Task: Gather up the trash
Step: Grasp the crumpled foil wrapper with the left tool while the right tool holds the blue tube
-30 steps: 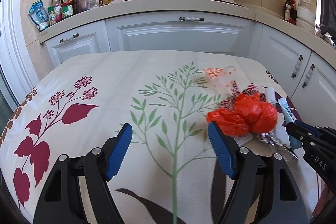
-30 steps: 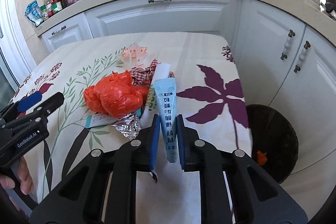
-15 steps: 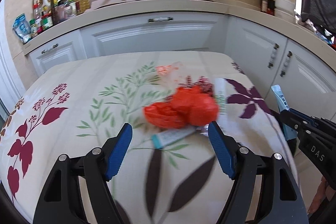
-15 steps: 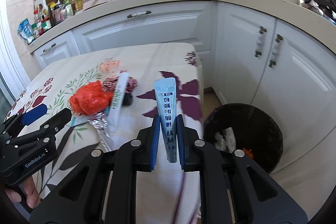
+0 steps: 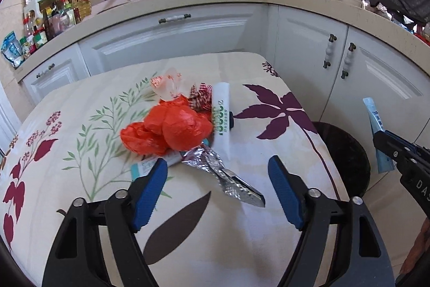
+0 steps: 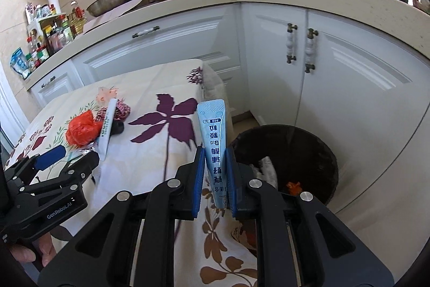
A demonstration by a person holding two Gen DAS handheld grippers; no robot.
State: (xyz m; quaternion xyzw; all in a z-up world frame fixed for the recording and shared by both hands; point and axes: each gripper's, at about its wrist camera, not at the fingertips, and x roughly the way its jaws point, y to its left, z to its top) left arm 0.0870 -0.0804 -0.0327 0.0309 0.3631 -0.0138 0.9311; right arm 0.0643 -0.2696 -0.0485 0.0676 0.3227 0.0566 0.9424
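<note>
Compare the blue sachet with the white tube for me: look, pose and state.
The blue sachet is light blue with dark print; the white tube is white with green lettering. The blue sachet stands upright, clamped in the right hand-held gripper beside the black bin; the white tube lies on the tablecloth against the orange bag, untouched. Both are slim, flat packets.

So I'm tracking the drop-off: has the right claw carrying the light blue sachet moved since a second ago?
Yes. The right claw with the light blue sachet has swung rightward off the floral table toward the black trash bin.
</note>
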